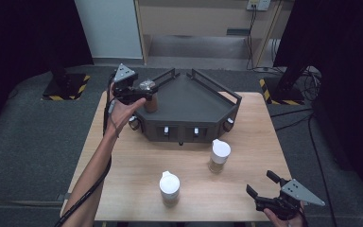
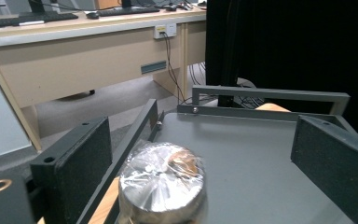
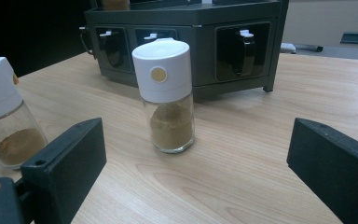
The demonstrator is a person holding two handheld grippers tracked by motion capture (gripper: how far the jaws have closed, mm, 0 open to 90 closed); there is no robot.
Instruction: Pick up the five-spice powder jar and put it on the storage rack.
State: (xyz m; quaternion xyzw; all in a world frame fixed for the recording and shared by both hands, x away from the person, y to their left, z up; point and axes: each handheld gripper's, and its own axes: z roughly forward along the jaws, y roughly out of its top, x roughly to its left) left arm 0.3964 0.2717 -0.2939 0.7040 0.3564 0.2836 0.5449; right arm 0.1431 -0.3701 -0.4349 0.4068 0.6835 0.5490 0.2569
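On the dark rack's (image 1: 203, 101) top left corner, a foil-capped jar (image 1: 150, 97) stands between the left gripper's (image 1: 139, 90) released jaws; back off straight, without clipping it.

Overhead forward-down view; two close tong-level cameras sharing rack (image 1: 189, 101).

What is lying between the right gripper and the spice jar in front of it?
Nothing: in the right gripper view, bare wooden table runs from the open right gripper to the white-capped spice jar.
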